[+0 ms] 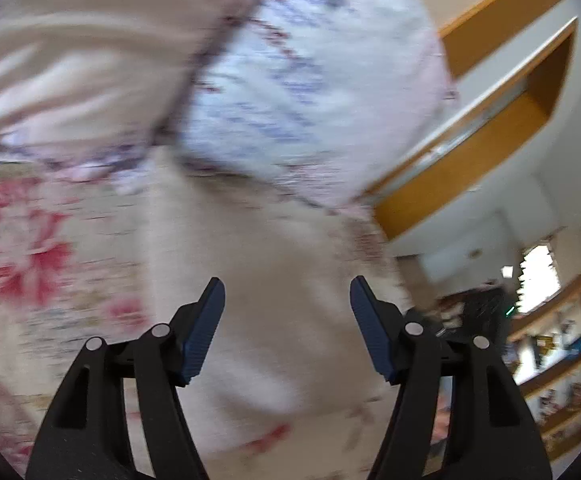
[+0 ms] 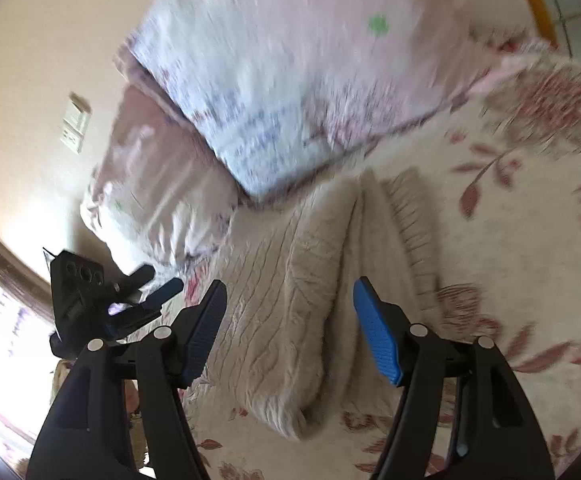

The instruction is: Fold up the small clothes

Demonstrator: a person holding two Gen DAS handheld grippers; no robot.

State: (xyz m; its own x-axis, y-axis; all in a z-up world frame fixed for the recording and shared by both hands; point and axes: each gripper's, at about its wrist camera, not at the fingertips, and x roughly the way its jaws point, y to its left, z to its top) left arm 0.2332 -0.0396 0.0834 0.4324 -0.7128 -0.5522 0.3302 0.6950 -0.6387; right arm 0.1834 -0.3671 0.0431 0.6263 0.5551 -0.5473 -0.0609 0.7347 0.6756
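Observation:
A cream textured garment (image 2: 290, 288) lies folded on the floral bedspread (image 2: 510, 240), with a ribbed hem at its far end. My right gripper (image 2: 289, 294) hovers just over it, open, with nothing between the blue pads. In the left wrist view the same cream garment (image 1: 258, 280) is a blur beneath my left gripper (image 1: 286, 294), whose jaws stand wide apart and hold nothing. The left gripper (image 2: 160, 278) also shows in the right wrist view, at the garment's left edge.
A white-and-blue patterned pillow (image 2: 290, 80) and a pink satin pillow (image 2: 158, 184) lie beyond the garment against the wall. A wooden bed frame (image 1: 490, 128) and shelves with small items (image 1: 558, 360) are at the right. A wall switch (image 2: 74, 120) is at the left.

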